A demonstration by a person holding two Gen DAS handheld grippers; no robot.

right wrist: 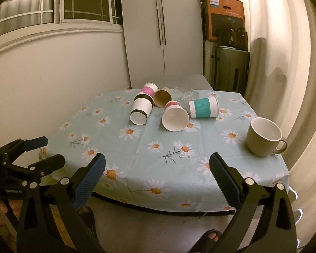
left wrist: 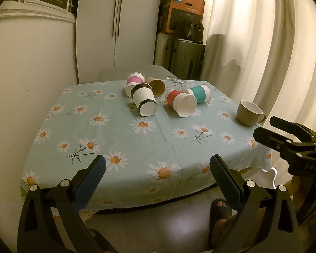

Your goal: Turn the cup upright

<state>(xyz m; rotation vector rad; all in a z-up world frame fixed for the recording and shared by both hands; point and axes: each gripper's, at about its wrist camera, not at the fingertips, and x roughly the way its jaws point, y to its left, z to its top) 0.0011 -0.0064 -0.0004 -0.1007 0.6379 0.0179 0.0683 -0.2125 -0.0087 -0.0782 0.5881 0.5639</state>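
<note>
Five paper cups are seen lying on their sides in a loose cluster well ahead of both pairs of fingers, toward the far side of the table (right wrist: 137, 164): a black-banded cup (right wrist: 141, 110), a red-banded cup (right wrist: 174, 115), a teal-banded cup (right wrist: 204, 109), a pink-banded cup (right wrist: 148, 90) and a plain brown cup (right wrist: 162, 97). The black-banded cup is touched by the pink-banded and brown ones behind it; the red-banded cup is pointed mouth-first toward the fingers. None of these has been set upright, so the task is judged not yet begun on them, and which cup is meant cannot be told. A ceramic mug (right wrist: 263, 137) is already standing upright, ahead and to the right of the right gripper's fingers, well apart from the cluster. Something of clear glass is glimpsed behind the cups, too faint to name. The right gripper (right wrist: 158, 168) is held spread wide and empty over the near table edge. The left gripper (left wrist: 158, 168) is likewise spread wide, with nothing between its blue pads (left wrist: 90, 181). The whole reach, grasp and turn is judged to remain.
</note>
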